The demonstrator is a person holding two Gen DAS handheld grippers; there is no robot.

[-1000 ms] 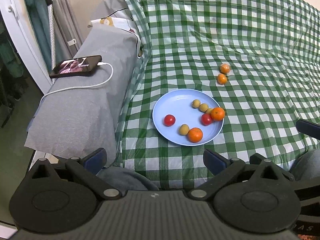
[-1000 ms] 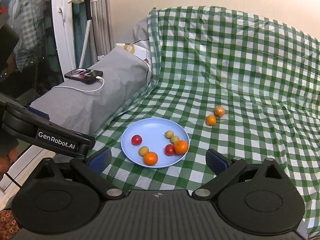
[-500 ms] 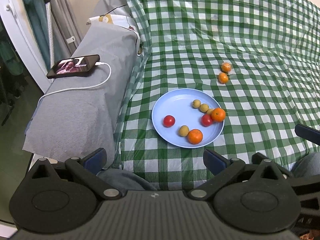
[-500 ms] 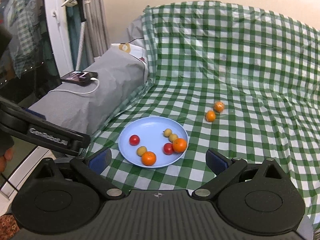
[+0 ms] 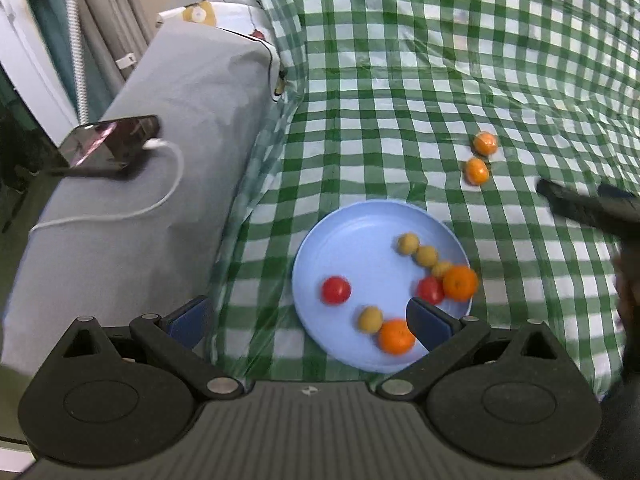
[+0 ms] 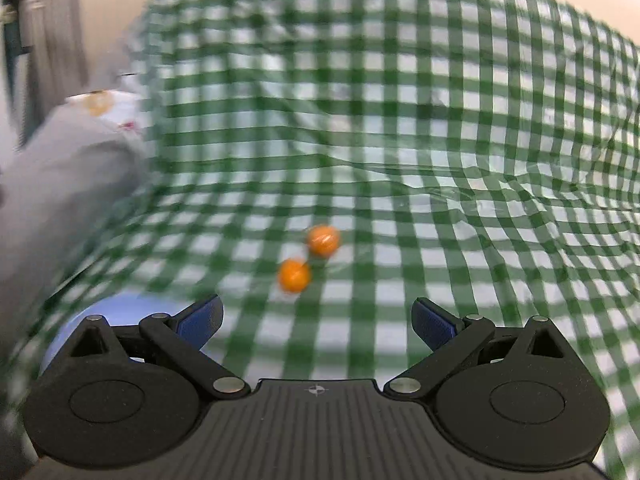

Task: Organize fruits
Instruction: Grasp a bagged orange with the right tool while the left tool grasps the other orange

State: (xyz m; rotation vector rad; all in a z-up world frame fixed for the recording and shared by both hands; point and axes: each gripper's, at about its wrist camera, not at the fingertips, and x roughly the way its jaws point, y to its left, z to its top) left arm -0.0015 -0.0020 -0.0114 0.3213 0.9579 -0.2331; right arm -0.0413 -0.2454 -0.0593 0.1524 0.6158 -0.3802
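A light blue plate [image 5: 360,232] lies on the green checked cloth and holds two red tomatoes [image 5: 336,290], two oranges [image 5: 396,336] and several small yellow fruits [image 5: 408,243]. Two loose oranges [image 5: 477,171] sit on the cloth beyond the plate; the blurred right wrist view shows them as orange blobs [image 6: 294,275] ahead of the fingers. My left gripper [image 5: 308,318] hangs open over the plate's near edge, holding nothing. My right gripper [image 6: 318,320] is open and empty, close behind the loose oranges; it also shows at the right edge [image 5: 588,208] of the left wrist view.
A grey covered ledge [image 5: 152,184] runs along the left, with a phone [image 5: 108,146] on a white charging cable [image 5: 160,196]. The checked cloth [image 5: 440,60] rises up a backrest behind. Curtains and a white frame stand at the far left. The plate's rim [image 6: 120,304] peeks out low left.
Both grippers have moved forward and down. The left now hovers over the plate's near edge. The right has swung right toward the two loose oranges, blurring its view.
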